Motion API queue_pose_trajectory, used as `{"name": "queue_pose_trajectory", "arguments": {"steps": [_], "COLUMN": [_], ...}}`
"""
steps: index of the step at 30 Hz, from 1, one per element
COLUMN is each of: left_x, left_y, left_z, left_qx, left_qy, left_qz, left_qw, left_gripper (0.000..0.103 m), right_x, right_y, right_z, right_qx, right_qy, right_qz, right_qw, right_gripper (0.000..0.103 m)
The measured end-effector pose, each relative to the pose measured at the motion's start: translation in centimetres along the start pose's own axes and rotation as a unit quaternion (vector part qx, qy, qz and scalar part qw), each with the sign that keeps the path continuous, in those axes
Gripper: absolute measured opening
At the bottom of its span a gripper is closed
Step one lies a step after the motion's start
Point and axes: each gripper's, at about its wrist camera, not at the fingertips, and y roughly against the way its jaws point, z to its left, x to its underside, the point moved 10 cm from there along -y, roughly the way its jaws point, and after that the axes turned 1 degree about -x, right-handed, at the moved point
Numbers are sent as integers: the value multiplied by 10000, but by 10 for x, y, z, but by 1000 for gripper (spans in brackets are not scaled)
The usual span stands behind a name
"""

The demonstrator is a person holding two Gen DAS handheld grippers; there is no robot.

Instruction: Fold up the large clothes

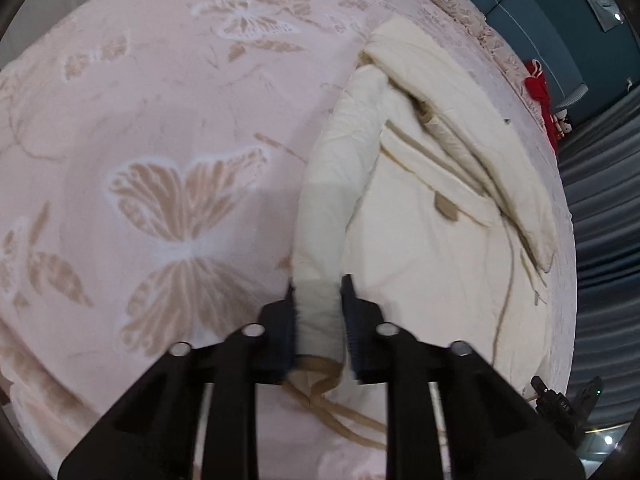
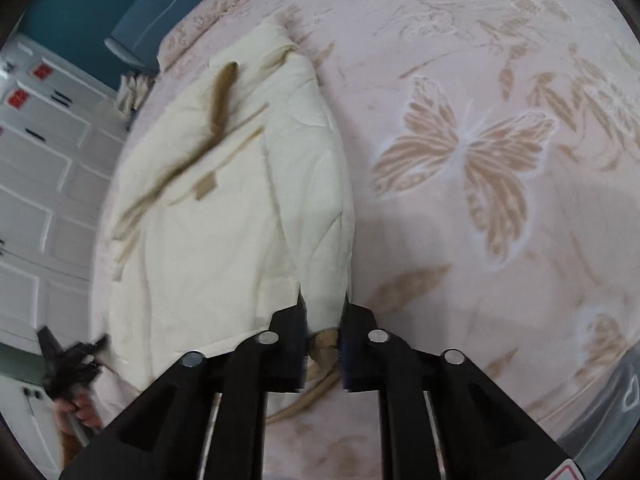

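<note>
A cream robe [image 1: 424,216] is spread on a pink butterfly-patterned blanket [image 1: 168,128], near the bed's edge, so it can be folded flat. Its folded long edge is pinched at both ends: the left gripper [image 1: 318,312] and the right gripper [image 2: 323,316] are each closed narrowly on thick cloth, probably so the edge can be carried over evenly.

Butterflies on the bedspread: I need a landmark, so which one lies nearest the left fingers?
The large tan butterfly just left of the left gripper, beside the cream garment; the paler butterfly lies far beyond.
</note>
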Motion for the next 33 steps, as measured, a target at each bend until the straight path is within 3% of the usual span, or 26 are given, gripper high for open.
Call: {"name": "queue_pose_trajectory", "arguments": {"steps": [5,8,12,15,17,19,22,25,29,33], "left_x": [7,23,72,117,137,138,118,76,20,-30], "left_y": [45,78,129,169,201,226,246,244,227,186], "left_z": [-20,-22,-13,2,9,7,-14,-32,-48,-63], "left_qx": [-71,45,64,125,181,276,400,328,281,-168], "left_qy": [-482,-607,-852,-760,-632,-548,-584,-771,-714,-929], "left_qz": [-330,-335,-114,126,99,-82,-523,-1013,-1413,-1713], "left_qw": [9983,9976,9963,9969,9978,9981,9961,9913,9870,9807], "left_gripper": [8,7,7,7,7,7,7,7,8,8], "right_x": [4,17,64,103,120,126,103,56,-16,-64], "right_y": [38,64,105,147,174,198,217,216,188,146], "right_z": [26,33,30,18,21,29,51,68,75,81], "right_qx": [-34,-29,289,273,159,37,-45,-78,-280,-275], "right_qy": [572,965,1828,1942,1926,1948,2134,2178,1695,1337], "right_qz": [-128,70,737,1188,1300,1158,566,-124,-873,-1270], "right_qw": [9983,9953,9800,9734,9725,9740,9753,9759,9813,9825], "right_gripper": [6,6,6,6,5,5,5,5,5,5]}}
